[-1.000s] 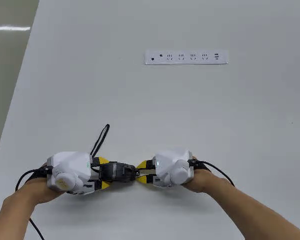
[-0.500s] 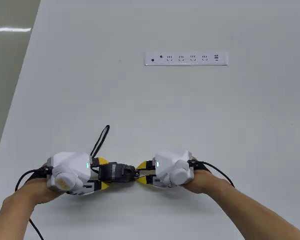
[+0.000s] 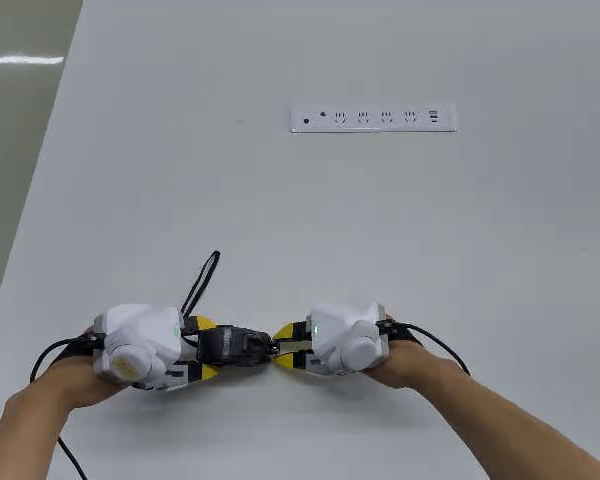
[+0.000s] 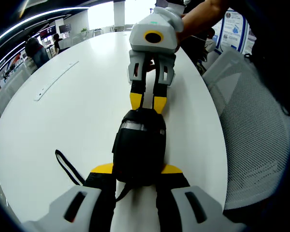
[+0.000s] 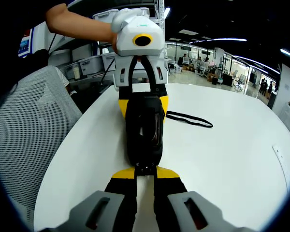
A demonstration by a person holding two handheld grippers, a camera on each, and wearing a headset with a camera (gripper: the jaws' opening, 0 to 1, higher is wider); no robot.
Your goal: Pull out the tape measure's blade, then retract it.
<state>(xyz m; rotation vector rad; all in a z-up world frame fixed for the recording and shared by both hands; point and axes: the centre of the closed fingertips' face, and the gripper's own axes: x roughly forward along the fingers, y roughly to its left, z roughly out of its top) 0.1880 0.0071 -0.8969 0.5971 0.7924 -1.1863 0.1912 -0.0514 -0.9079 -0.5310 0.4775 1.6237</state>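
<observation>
A black tape measure lies low over the white table, held end to end between both grippers. My left gripper is shut on its case, one yellow-tipped jaw on each side. My right gripper faces it and is shut on the blade's end hook, right at the case mouth. Hardly any blade shows between the case and the right gripper. The left gripper appears beyond the case in the right gripper view. A black wrist strap trails from the case across the table.
A white power strip lies flat at the far middle of the table. The table's left edge borders a grey floor. A mesh office chair stands by the near edge. Black cables run from both grippers.
</observation>
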